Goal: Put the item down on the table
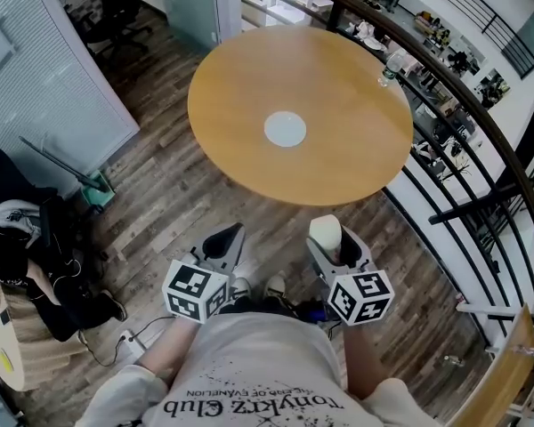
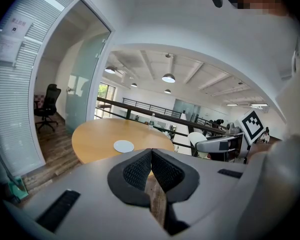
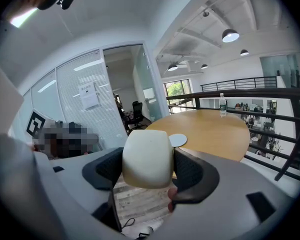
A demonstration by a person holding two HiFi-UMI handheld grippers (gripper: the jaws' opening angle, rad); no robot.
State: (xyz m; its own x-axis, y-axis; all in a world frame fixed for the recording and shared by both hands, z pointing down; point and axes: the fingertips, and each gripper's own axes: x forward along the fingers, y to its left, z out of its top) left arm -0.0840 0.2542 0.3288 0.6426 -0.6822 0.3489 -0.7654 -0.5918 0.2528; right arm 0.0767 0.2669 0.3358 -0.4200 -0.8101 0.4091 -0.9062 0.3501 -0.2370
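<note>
Right gripper (image 1: 334,247) at lower centre, clamped on cream block (image 3: 146,158); left gripper (image 2: 151,159) closed, empty (table (image 1: 338,78) well ahead). Released early, could drop onto floor (image 1: 187,203).

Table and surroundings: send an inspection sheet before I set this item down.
Surface: round wooden table, mostly bare.
Job's things: cream rounded item, not yet over the table.
Clutter: white disc at the table's centre; water bottle at its far edge.
Grippers: right gripper shut on the item; left gripper shut, empty.
Cables: white plug with cable on the floor, left.
Surroundings: railing right; blinds partition left.
</note>
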